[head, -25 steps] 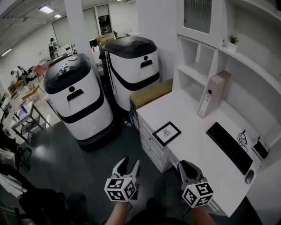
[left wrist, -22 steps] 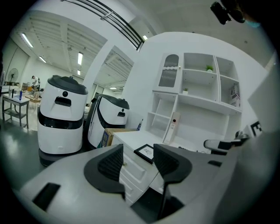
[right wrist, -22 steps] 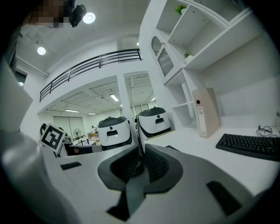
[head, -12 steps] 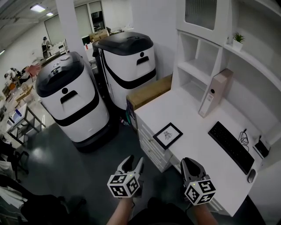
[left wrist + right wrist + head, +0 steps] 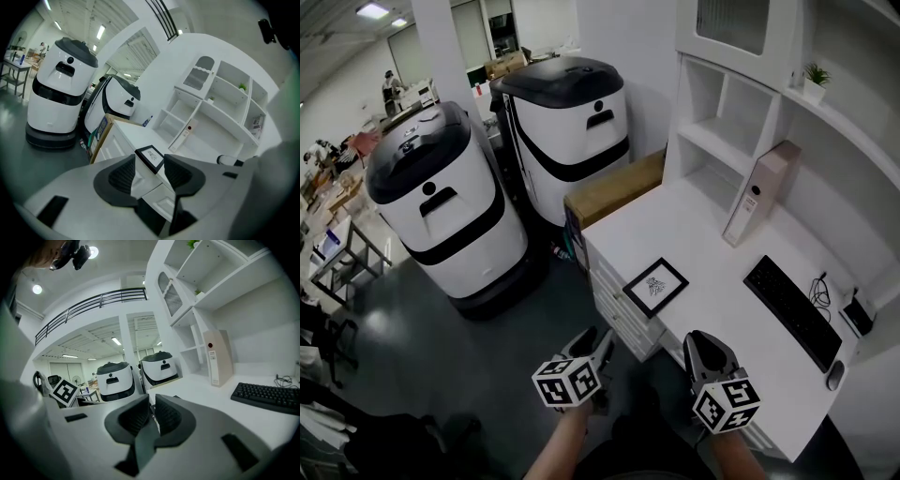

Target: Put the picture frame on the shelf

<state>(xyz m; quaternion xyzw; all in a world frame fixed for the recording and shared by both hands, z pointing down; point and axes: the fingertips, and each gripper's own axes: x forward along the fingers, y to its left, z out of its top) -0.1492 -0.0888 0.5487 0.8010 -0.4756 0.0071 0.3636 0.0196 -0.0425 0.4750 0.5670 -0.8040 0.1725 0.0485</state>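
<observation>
Picture frame (image 5: 655, 287) beside desk (image 5: 698, 220) edge

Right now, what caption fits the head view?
Left gripper and right gripper hover before the desk where the picture frame lies.

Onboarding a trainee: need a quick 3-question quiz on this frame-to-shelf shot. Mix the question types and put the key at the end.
1. True or false: the picture frame lies flat on the desk, not on a shelf.
2. In the head view, which item lies on the desk to the right of the frame? A) keyboard B) laptop C) mug
3. Fill in: the left tool has its jaws ___, gripping nothing.

Key: 1 true; 2 A; 3 open.
</observation>
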